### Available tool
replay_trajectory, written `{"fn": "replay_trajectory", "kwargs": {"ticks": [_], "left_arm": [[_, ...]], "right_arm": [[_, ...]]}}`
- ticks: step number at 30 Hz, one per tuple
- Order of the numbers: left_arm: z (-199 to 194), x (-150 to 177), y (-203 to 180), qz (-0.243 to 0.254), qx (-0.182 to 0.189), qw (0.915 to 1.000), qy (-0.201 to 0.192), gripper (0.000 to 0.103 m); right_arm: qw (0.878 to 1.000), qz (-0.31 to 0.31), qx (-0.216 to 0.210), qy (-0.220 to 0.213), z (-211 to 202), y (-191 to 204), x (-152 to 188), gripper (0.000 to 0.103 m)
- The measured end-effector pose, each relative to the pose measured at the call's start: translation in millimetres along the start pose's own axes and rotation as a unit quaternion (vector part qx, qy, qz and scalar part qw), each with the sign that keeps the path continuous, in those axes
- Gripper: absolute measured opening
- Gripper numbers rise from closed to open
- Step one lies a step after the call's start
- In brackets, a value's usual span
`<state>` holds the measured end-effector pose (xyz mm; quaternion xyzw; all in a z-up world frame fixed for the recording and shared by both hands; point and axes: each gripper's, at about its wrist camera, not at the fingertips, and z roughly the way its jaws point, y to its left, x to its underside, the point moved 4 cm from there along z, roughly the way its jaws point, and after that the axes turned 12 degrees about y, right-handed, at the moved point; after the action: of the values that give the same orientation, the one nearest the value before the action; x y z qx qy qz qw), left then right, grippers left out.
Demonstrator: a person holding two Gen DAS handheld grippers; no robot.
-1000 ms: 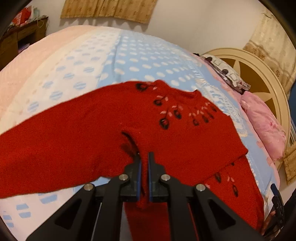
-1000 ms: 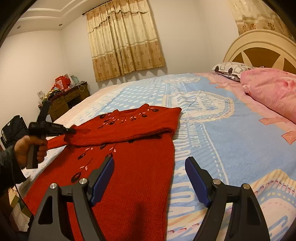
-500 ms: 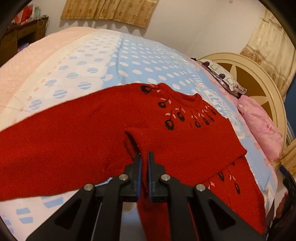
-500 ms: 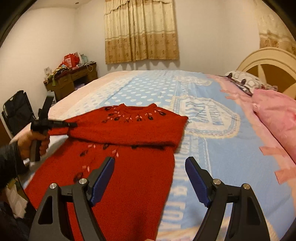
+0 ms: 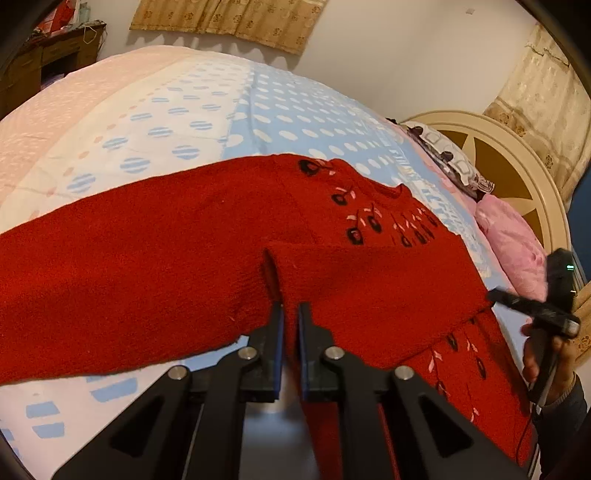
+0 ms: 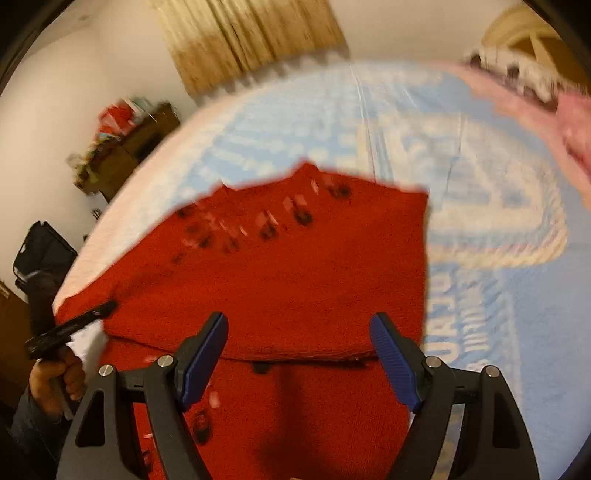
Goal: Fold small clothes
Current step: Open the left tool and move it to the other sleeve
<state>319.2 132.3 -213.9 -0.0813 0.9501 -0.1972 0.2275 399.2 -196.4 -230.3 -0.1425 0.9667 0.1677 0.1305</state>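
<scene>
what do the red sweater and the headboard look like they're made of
Red sweater: looks like knitted wool or acrylic, matte, with a fuzzy, nubby surface. Headboard: probably painted wood, a smooth cream rim with a slight sheen around brown panels.

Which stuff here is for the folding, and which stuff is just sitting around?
For the folding:
- red sweater, partly folded
- left gripper, sleeve between its jaws, which have just been opening
- right gripper, open over the sweater
- bed it lies on

Just sitting around:
- pink pillow
- patterned pillow
- curtains
- cluttered desk
</scene>
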Motion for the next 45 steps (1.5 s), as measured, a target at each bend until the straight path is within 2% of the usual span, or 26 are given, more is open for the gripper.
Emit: {"fn": "replay_trajectory", "kwargs": {"ticks": [2, 3, 4, 6, 7, 11, 13, 14, 16, 17, 19, 22, 25, 27, 30, 32, 35, 41, 43, 45], "left_arm": [[-3, 2, -3, 0.006, -0.001, 1.0000, -0.003, 0.015], [-5, 3, -6, 0.012, -0.003, 0.9999, -0.004, 0.022], [-7, 4, -8, 0.018, -0.011, 0.9998, -0.006, 0.037], [-13, 8, -12, 0.033, -0.032, 0.9988, -0.018, 0.056], [-15, 9, -15, 0.041, -0.041, 0.9980, -0.025, 0.059], [-7, 12, -18, 0.061, -0.094, 0.9936, -0.015, 0.061], [-2, 13, -15, 0.058, -0.103, 0.9929, -0.005, 0.063], [0, 14, -14, 0.058, -0.109, 0.9923, 0.002, 0.068], [3, 16, -10, 0.054, -0.122, 0.9910, 0.010, 0.070], [4, 19, -8, 0.050, -0.122, 0.9912, 0.014, 0.071], [4, 22, -7, 0.051, -0.118, 0.9915, 0.017, 0.075], [4, 24, -7, 0.051, -0.118, 0.9916, 0.014, 0.077], [4, 25, -8, 0.053, -0.119, 0.9914, 0.014, 0.077], [4, 24, -6, 0.049, -0.116, 0.9919, 0.013, 0.078], [-3, 25, -2, 0.035, -0.109, 0.9935, 0.003, 0.078], [-11, 27, 2, 0.023, -0.103, 0.9944, -0.007, 0.081], [-24, 35, 11, 0.011, -0.100, 0.9948, -0.014, 0.081], [-62, 54, 39, -0.002, -0.125, 0.9917, -0.030, 0.081], [-81, 59, 55, -0.004, -0.142, 0.9891, -0.039, 0.081], [-104, 64, 79, -0.018, -0.175, 0.9828, -0.057, 0.081]], "right_arm": [[1.000, -0.004, 0.014, -0.008, 2, 0, 1, 0.080], [1.000, -0.009, 0.022, -0.010, -1, 5, 2, 0.080], [0.999, -0.014, 0.032, -0.008, -4, 11, 3, 0.080], [0.998, -0.035, 0.040, -0.014, -14, 29, 5, 0.080], [0.998, -0.049, 0.038, -0.016, -16, 39, 5, 0.080], [0.993, -0.099, 0.060, -0.018, -11, 78, 5, 0.080], [0.990, -0.112, 0.079, -0.015, 6, 90, 1, 0.080], [0.988, -0.117, 0.097, -0.007, 18, 95, 1, 0.080], [0.987, -0.120, 0.107, 0.031, 41, 101, 5, 0.080], [0.985, -0.124, 0.116, 0.036, 45, 103, 9, 0.080], [0.979, -0.144, 0.142, 0.016, 42, 116, 13, 0.080], [0.980, -0.163, 0.115, 0.010, 36, 137, 14, 0.080], [0.977, -0.176, 0.121, -0.016, 35, 155, 9, 0.080], [0.979, -0.170, 0.110, -0.012, 45, 162, 4, 0.080], [0.980, -0.166, 0.110, 0.018, 71, 166, 10, 0.080], [0.978, -0.170, 0.122, -0.006, 71, 171, 15, 0.081], [0.980, -0.161, 0.115, -0.006, 68, 169, 15, 0.081], [0.979, -0.170, 0.109, -0.018, 62, 173, 19, 0.081], [0.977, -0.181, 0.112, -0.025, 58, 177, 22, 0.081], [0.971, -0.204, 0.116, -0.034, 54, 186, 29, 0.081]]}}
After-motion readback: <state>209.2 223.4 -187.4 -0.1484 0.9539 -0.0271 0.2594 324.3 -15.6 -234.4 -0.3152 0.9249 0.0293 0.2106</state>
